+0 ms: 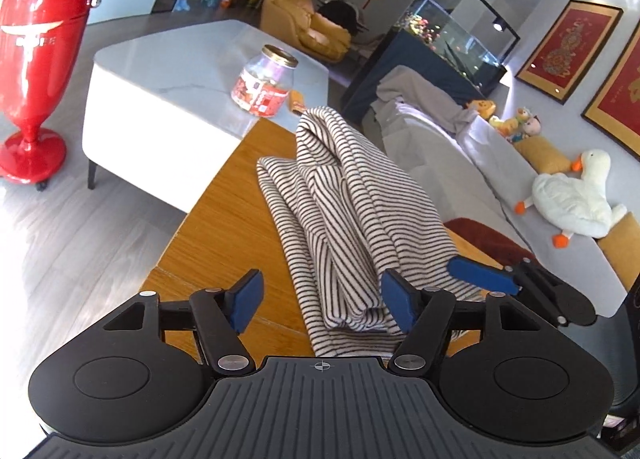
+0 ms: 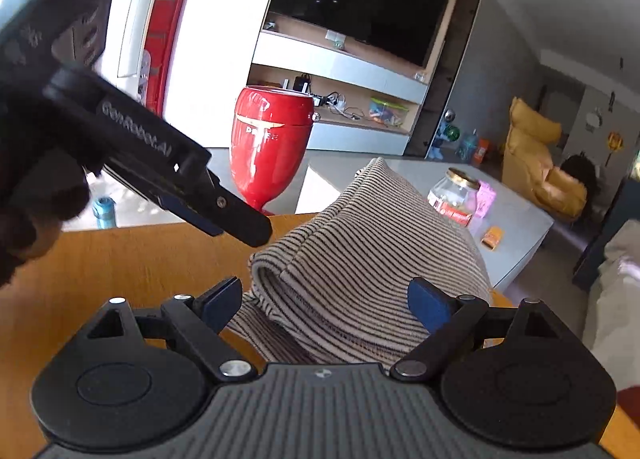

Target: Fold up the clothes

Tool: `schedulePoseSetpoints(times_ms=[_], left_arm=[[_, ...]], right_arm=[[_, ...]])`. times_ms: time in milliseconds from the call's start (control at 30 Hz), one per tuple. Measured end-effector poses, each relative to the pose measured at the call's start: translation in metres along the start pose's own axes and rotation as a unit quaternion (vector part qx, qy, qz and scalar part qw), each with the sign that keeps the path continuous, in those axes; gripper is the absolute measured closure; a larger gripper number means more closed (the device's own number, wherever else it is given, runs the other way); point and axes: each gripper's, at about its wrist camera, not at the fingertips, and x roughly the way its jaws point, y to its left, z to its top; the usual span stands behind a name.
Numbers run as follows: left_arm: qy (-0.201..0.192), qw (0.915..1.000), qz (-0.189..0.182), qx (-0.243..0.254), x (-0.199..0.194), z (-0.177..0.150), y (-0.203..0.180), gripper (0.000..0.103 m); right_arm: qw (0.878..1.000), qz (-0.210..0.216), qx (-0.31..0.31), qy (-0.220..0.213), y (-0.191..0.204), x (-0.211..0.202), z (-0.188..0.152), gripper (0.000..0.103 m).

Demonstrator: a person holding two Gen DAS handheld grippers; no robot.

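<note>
A black-and-white striped garment (image 1: 344, 219) lies bunched in a long heap on the wooden table (image 1: 224, 227). My left gripper (image 1: 324, 299) is open, its blue pads on either side of the garment's near end. In the right wrist view the garment (image 2: 360, 259) is humped between the pads of my right gripper (image 2: 328, 303), which is open around the folded near edge. The right gripper's blue finger (image 1: 480, 275) shows in the left wrist view, lying against the cloth's right side. The left gripper (image 2: 240, 223) shows in the right wrist view, above the table at left.
A white coffee table (image 1: 168, 99) with a glass jar (image 1: 264, 83) stands beyond the wooden table. A red stand (image 1: 36, 71) is at the left. A grey sofa (image 1: 500, 179) with a plush goose (image 1: 572, 195) runs along the right.
</note>
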Motion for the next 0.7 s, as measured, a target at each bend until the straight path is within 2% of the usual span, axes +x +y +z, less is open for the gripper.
schedulePoseSetpoints(times_ms=[100,200,267,367,400,433,500,633,667,700], left_arm=[[-0.008,0.9999,0.004,-0.011,-0.006,0.001,0.007,0.039],[0.0,0.9997,-0.002,-0.024,-0.002,0.001,0.015,0.039],[0.01,0.9996,-0.012,-0.022,0.003,-0.002,0.015,0.039],[0.024,0.9989,-0.033,-0.022,0.013,-0.006,0.014,0.04],[0.028,0.9986,-0.038,-0.024,0.017,-0.008,0.013,0.047],[0.031,0.9985,-0.036,-0.027,0.02,-0.008,0.013,0.052],[0.029,0.9989,-0.024,-0.029,0.021,-0.008,0.016,0.052],[0.011,0.9987,-0.021,-0.045,0.013,-0.003,0.023,0.05],[0.008,0.9987,-0.019,-0.047,0.011,-0.001,0.024,0.05],[0.005,0.9987,-0.018,-0.047,0.01,0.001,0.025,0.049]], right_arm=[[1.0,-0.006,0.025,-0.006,-0.003,0.008,0.002,0.016],[0.991,0.022,0.132,-0.023,-0.031,-0.004,0.005,0.029],[0.988,0.011,0.153,-0.032,-0.038,-0.009,0.005,0.029],[0.998,-0.006,0.057,-0.02,-0.02,-0.006,0.001,0.022],[0.999,-0.014,0.036,-0.02,-0.013,-0.005,0.0,0.021],[0.999,-0.022,0.016,-0.021,-0.006,-0.004,-0.002,0.02],[0.999,-0.039,-0.024,-0.023,0.007,-0.001,-0.004,0.02],[0.998,-0.043,-0.039,-0.022,0.017,0.015,0.001,0.012],[0.998,-0.048,-0.043,-0.025,0.02,0.018,0.003,0.015],[0.997,-0.053,-0.047,-0.027,0.021,0.02,0.004,0.03]])
